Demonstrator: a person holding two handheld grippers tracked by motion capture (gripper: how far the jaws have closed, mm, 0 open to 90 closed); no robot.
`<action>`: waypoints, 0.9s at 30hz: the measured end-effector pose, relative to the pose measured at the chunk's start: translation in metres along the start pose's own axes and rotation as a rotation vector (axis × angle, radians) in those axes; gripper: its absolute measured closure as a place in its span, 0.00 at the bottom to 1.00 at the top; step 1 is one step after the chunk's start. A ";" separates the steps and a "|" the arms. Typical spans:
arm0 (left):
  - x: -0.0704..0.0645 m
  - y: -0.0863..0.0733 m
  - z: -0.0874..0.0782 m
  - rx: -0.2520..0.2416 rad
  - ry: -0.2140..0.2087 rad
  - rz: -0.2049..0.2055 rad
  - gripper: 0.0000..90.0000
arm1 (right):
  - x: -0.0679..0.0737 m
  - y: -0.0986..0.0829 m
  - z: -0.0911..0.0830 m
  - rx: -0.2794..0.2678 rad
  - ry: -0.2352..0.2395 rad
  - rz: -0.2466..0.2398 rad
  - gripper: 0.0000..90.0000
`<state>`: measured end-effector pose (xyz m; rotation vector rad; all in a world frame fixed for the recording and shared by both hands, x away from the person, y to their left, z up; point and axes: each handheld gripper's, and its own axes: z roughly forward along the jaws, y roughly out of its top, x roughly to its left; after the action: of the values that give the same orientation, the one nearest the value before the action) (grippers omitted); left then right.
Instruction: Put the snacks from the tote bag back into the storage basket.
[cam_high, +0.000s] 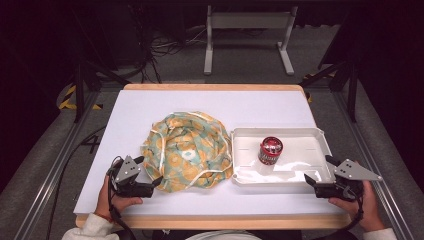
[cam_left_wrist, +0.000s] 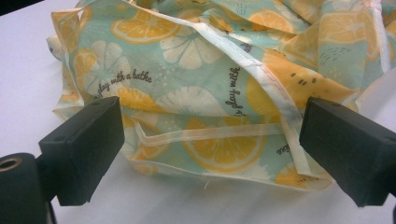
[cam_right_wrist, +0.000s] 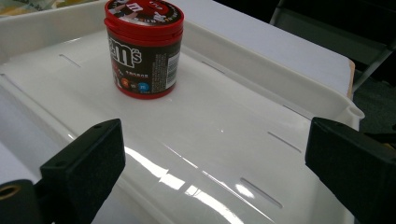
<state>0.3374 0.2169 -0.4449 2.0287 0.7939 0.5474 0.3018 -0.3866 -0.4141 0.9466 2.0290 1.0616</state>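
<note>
A crumpled fabric bag (cam_high: 187, 150) printed with lemon slices on pale green lies in the middle of the white table top (cam_high: 150, 107). My left gripper (cam_high: 150, 175) rests at the bag's near left edge, open, its jaws wide on either side of the fabric's hem (cam_left_wrist: 215, 135) and not touching it. To the right a white tray (cam_high: 300, 175) holds an upright red-lidded M&M's tub (cam_high: 270, 150). At the tray's near right corner sits my right gripper (cam_high: 320, 170), open, facing the tub (cam_right_wrist: 144, 49) across the tray floor (cam_right_wrist: 219, 135).
The table has a wooden rim (cam_high: 210, 87) and bare white surface behind the bag and tray. Beyond it stand a grey metal frame (cam_high: 247, 30) and cables on the floor. Aluminium rails (cam_high: 50, 170) run along both sides.
</note>
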 end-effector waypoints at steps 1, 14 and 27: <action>0.000 0.000 0.000 0.001 0.001 0.002 0.08 | 0.000 -0.001 -0.002 -0.007 -0.007 0.001 0.06; 0.001 0.000 0.001 0.001 -0.001 0.001 0.08 | 0.001 -0.005 -0.001 -0.019 -0.020 -0.010 0.06; 0.002 0.001 0.001 -0.004 0.007 -0.004 0.08 | 0.001 -0.005 -0.001 -0.020 -0.018 -0.006 0.07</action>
<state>0.3398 0.2173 -0.4443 2.0223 0.8010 0.5535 0.2995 -0.3881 -0.4182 0.9354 2.0025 1.0646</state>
